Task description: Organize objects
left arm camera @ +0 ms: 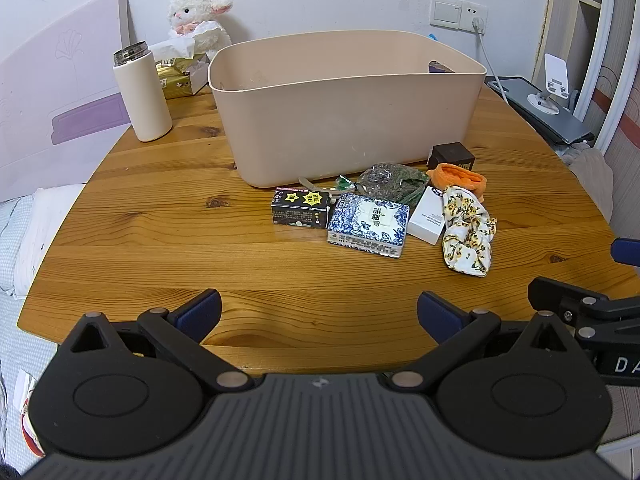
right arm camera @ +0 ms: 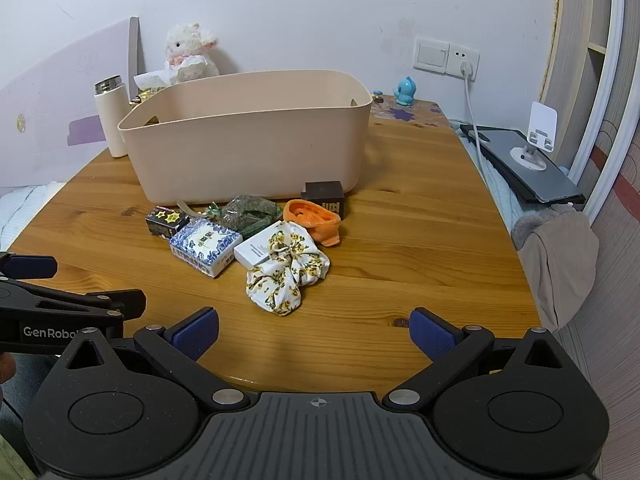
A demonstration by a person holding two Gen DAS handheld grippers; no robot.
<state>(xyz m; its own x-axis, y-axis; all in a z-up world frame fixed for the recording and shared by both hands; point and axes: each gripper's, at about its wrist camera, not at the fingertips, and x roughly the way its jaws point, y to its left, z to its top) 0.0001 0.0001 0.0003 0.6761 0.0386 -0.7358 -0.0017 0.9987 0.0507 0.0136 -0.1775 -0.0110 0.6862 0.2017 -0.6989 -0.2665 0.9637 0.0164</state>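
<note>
A beige plastic bin (left arm camera: pixel 344 108) (right arm camera: pixel 248 136) stands on the round wooden table (left arm camera: pixel 160 248) (right arm camera: pixel 420 220). In front of it lies a cluster: a black box with yellow stars (left arm camera: pixel 300 208) (right arm camera: pixel 166 222), a blue-and-white patterned box (left arm camera: pixel 368 225) (right arm camera: pixel 205 251), a bag of dried leaves (left arm camera: pixel 390 182) (right arm camera: pixel 250 210), a white box (left arm camera: pixel 427 216) (right arm camera: pixel 253 251), a floral scrunchie (left arm camera: pixel 468 232) (right arm camera: pixel 288 272), an orange cloth (left arm camera: pixel 460 176) (right arm camera: pixel 314 216) and a dark brown box (left arm camera: pixel 452 157) (right arm camera: pixel 324 196). My left gripper (left arm camera: pixel 319 314) and right gripper (right arm camera: pixel 314 332) hover open over the near table edge, both empty.
A white flask (left arm camera: pixel 142 92) (right arm camera: pixel 110 120), a tissue pack (left arm camera: pixel 182 74) and a plush lamb (left arm camera: pixel 200 20) (right arm camera: pixel 190 52) stand behind the bin. A blue figurine (right arm camera: pixel 405 91) sits at the back. A phone stand (left arm camera: pixel 550 88) (right arm camera: pixel 534 140) on a laptop and a cable lie at right.
</note>
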